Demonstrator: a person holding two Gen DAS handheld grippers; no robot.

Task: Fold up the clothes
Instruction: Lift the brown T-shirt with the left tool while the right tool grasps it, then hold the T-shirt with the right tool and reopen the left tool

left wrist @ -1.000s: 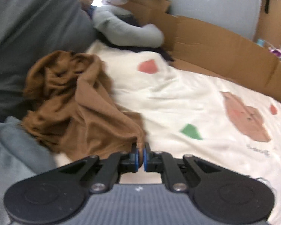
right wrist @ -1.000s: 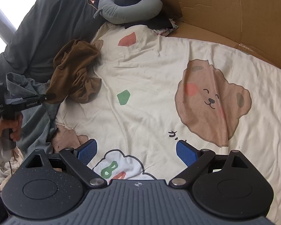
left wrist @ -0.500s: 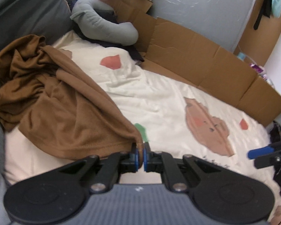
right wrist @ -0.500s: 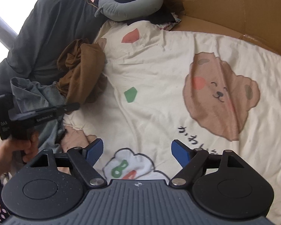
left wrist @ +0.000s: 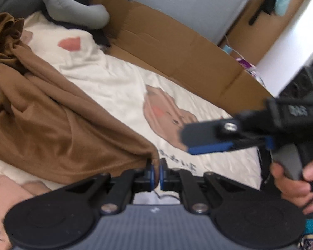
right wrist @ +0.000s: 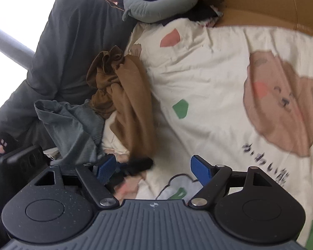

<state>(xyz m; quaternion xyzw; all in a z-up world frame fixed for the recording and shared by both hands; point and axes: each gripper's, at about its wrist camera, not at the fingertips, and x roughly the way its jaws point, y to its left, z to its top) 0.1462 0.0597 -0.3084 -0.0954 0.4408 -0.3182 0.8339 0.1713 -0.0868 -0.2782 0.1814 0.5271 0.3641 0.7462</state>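
A brown garment [left wrist: 62, 125] lies half bunched, half stretched out over the cream bear-print sheet [left wrist: 119, 87]. My left gripper [left wrist: 156, 175] is shut on one corner of it, with the cloth pulled taut from the pads. In the right wrist view the same brown garment [right wrist: 131, 104] runs down to the blurred tip of the left gripper [right wrist: 144, 163]. My right gripper [right wrist: 154, 166] hovers above the sheet with its jaws closing and nothing between them. One of its fingers [left wrist: 206, 135] shows close to the held corner, with a person's hand [left wrist: 292, 179] on its handle.
A blue-grey denim garment [right wrist: 73, 125] lies left of the brown one, against a dark grey duvet [right wrist: 73, 41]. A grey curved pillow [right wrist: 160, 2] sits at the head of the bed. A cardboard wall [left wrist: 177, 48] lines the far side.
The left gripper has dragged the brown garment's corner across the sheet toward the right gripper, stretching the cloth out. The right gripper's jaws have narrowed a little, and it now appears in the left wrist view.
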